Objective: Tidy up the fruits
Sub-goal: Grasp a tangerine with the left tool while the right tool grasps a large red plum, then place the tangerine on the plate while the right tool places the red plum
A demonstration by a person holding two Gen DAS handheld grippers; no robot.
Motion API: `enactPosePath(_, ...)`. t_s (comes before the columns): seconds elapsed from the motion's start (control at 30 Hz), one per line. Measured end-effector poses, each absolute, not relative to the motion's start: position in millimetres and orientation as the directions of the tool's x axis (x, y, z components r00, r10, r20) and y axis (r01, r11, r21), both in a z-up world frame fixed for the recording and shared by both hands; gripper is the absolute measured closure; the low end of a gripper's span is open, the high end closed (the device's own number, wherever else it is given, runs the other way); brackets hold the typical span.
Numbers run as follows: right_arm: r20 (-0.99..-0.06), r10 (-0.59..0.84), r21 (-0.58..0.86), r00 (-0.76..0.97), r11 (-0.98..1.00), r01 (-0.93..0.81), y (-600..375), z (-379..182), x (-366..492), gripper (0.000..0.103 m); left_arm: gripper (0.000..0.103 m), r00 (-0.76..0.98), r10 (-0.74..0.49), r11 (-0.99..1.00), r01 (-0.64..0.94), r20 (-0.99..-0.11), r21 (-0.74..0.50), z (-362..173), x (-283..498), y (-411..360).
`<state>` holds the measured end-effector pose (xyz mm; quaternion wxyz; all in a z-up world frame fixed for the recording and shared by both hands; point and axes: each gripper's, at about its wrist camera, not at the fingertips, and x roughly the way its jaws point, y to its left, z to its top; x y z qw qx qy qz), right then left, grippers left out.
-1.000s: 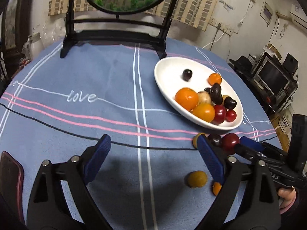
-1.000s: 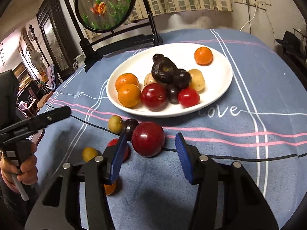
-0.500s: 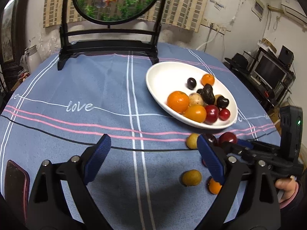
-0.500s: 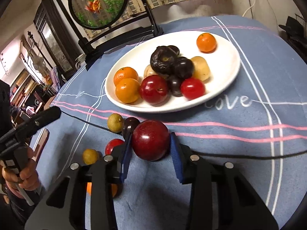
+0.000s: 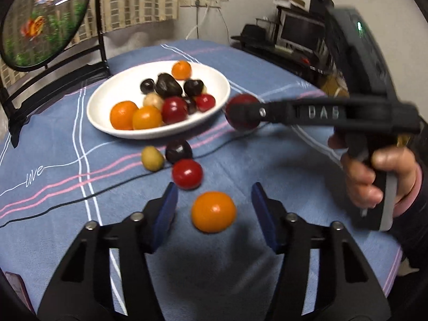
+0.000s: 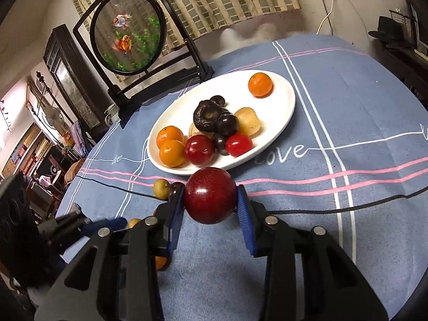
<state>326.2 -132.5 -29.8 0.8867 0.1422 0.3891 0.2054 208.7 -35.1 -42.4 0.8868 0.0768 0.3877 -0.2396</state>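
Note:
A white oval plate (image 5: 107,99) (image 6: 281,107) holds several oranges, red, dark and yellow fruits. My right gripper (image 6: 210,196) is shut on a large dark red plum (image 6: 210,195) and holds it above the cloth just before the plate's near rim; it also shows in the left wrist view (image 5: 242,111). My left gripper (image 5: 214,203) is open, its pads on either side of a small orange (image 5: 213,211) on the cloth. A red fruit (image 5: 186,174), a dark plum (image 5: 178,151) and a yellow fruit (image 5: 152,158) lie loose between it and the plate.
A round fish picture on a black stand (image 6: 128,42) (image 5: 40,24) stands behind the plate. A blue striped cloth (image 6: 347,107) covers the round table. A phone's corner (image 5: 13,285) lies at the near left. A hand (image 5: 374,176) holds the right gripper's handle.
My right gripper has shut on the dark red plum and lifted it toward the plate. My left gripper has swung right and come down around the small orange.

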Motion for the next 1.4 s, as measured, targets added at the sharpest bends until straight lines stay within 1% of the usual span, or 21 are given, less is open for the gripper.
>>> enactPosePath(0.1, -0.633, 0.476, 0.413, 0.61, 0.875, -0.254, -134.4, -29.9, 324.4, 0.064, 0.056, 0.575, -0.357, 0.87, 0.492, -0.736, -0.038, -47.5, 209.4, -36.4)
enactPosePath(0.2, -0.632, 0.478, 0.414, 0.61, 0.874, -0.256, -134.3, -29.5, 324.1, 0.064, 0.058, 0.569, -0.346, 0.871, 0.49, -0.746, -0.03, -50.7, 209.4, -38.3)
enactPosePath(0.4, -0.63, 0.481, 0.418, 0.61, 0.872, -0.256, -134.6, -28.7, 324.0, 0.064, 0.059, 0.55, -0.322, 0.871, 0.491, -0.77, -0.012, -59.5, 211.7, -41.3)
enactPosePath(0.53, -0.63, 0.483, 0.417, 0.608, 0.871, -0.259, -134.4, -28.8, 324.5, 0.064, 0.062, 0.545, -0.315, 0.872, 0.49, -0.777, -0.01, -61.6, 211.8, -41.8)
enactPosePath(0.7, -0.629, 0.481, 0.418, 0.611, 0.872, -0.256, -134.5, -28.3, 324.9, 0.064, 0.062, 0.543, -0.305, 0.875, 0.484, -0.782, -0.006, -62.9, 214.1, -42.2)
enactPosePath(0.93, -0.628, 0.481, 0.418, 0.612, 0.872, -0.256, -134.6, -28.1, 324.2, 0.064, 0.063, 0.529, -0.319, 0.876, 0.482, -0.786, -0.031, -62.5, 216.3, -39.0)
enactPosePath(1.1, -0.628, 0.479, 0.409, 0.614, 0.874, -0.263, -133.2, -27.4, 323.1, 0.064, 0.063, 0.545, -0.35, 0.875, 0.48, -0.762, -0.059, -54.0, 214.9, -34.2)
enactPosePath(1.3, -0.608, 0.484, 0.391, 0.629, 0.872, -0.293, -128.2, -21.3, 314.1, 0.064, 0.063, 0.58, -0.383, 0.891, 0.438, -0.719, -0.122, -36.2, 214.8, -14.3)
enactPosePath(1.4, -0.586, 0.491, 0.381, 0.645, 0.869, -0.315, -124.5, -11.9, 313.4, 0.064, 0.063, 0.607, -0.407, 0.899, 0.397, -0.682, -0.184, -17.1, 222.4, 4.7)
